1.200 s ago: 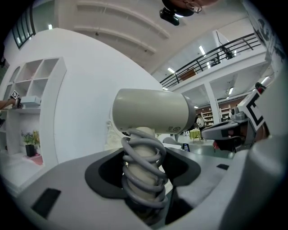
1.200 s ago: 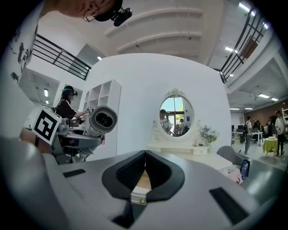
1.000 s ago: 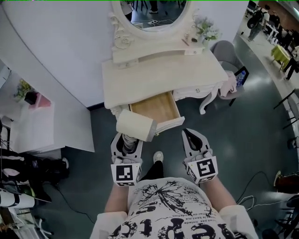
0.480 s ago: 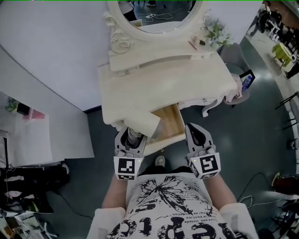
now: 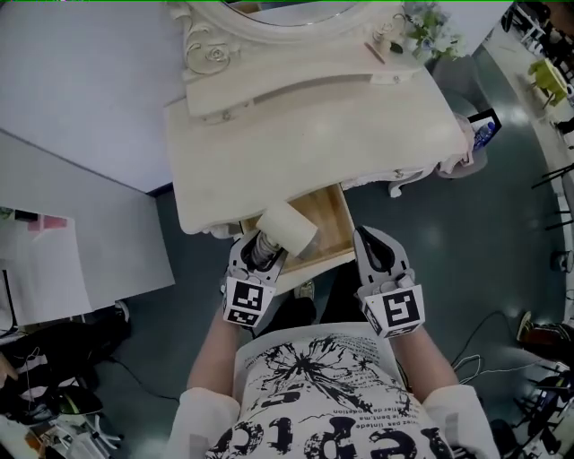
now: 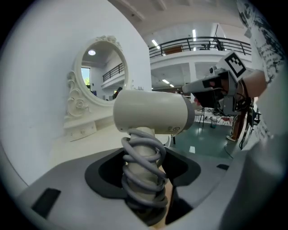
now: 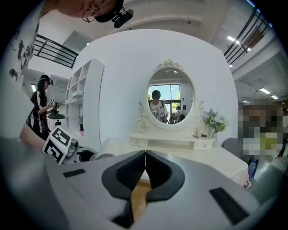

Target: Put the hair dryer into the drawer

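Observation:
My left gripper (image 5: 258,255) is shut on the handle of a cream hair dryer (image 5: 285,228), whose grey cord is wound round the handle (image 6: 143,173). The dryer's barrel (image 6: 153,111) lies crosswise above the jaws. In the head view the dryer hangs over the left part of the open wooden drawer (image 5: 327,224) of the cream dressing table (image 5: 305,125). My right gripper (image 5: 377,254) is shut and empty, at the drawer's right front corner. In the right gripper view its tips (image 7: 145,154) meet, with the table behind.
An oval mirror (image 7: 170,97) stands on the table's raised back shelf, with a small flower pot (image 5: 423,20) at its right. A chair (image 5: 473,143) stands right of the table. White boards (image 5: 81,260) lean at the left. Cables (image 5: 484,363) lie on the dark floor.
Both grippers have moved forward and down toward the table. The hair dryer has gone from in front of the drawer to over its left part. The left gripper has tipped downward.

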`<state>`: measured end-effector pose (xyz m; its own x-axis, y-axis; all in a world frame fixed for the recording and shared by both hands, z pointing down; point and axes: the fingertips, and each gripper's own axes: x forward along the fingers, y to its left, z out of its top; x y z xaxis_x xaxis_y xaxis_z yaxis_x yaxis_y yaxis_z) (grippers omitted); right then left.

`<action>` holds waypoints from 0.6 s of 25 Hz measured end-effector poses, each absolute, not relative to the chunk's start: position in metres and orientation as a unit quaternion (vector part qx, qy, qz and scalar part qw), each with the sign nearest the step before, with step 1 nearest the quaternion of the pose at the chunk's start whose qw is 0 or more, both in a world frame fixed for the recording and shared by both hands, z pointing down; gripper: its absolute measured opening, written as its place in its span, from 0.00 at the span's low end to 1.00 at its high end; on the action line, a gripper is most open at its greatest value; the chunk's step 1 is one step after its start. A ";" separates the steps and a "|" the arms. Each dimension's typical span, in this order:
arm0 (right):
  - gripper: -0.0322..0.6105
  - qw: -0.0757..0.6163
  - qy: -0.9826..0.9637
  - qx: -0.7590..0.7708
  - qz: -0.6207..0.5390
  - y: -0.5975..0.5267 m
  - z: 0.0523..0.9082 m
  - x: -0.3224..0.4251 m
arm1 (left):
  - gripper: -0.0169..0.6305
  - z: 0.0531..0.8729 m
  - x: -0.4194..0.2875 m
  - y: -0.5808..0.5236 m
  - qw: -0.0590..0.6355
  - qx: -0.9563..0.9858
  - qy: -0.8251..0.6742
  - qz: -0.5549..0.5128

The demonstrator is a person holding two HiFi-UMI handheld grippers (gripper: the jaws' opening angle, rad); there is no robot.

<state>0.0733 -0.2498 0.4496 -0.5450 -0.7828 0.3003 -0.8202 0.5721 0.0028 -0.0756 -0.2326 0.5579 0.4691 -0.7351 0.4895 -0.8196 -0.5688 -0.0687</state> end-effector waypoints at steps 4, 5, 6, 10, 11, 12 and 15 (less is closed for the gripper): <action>0.08 0.143 -0.878 0.450 0.080 -0.261 0.476 0.075 | 0.42 0.603 -0.062 -0.246 0.114 0.857 -0.419 0.276; 0.08 0.145 -0.878 0.450 0.082 -0.264 0.483 0.076 | 0.42 0.613 -0.058 -0.249 0.120 0.859 -0.408 0.285; 0.08 0.148 -0.878 0.447 0.084 -0.265 0.488 0.077 | 0.42 0.623 -0.053 -0.252 0.125 0.860 -0.396 0.295; 0.08 0.158 -0.878 0.440 0.098 -0.272 0.508 0.084 | 0.42 0.654 -0.030 -0.264 0.127 0.865 -0.347 0.340; 0.08 0.161 -0.877 0.440 0.106 -0.273 0.514 0.087 | 0.42 0.660 -0.024 -0.265 0.126 0.866 -0.337 0.348; 0.08 0.165 -0.876 0.439 0.114 -0.275 0.520 0.090 | 0.42 0.666 -0.018 -0.267 0.127 0.866 -0.328 0.356; 0.08 0.171 -0.875 0.433 0.132 -0.281 0.533 0.097 | 0.42 0.684 -0.007 -0.270 0.138 0.863 -0.309 0.377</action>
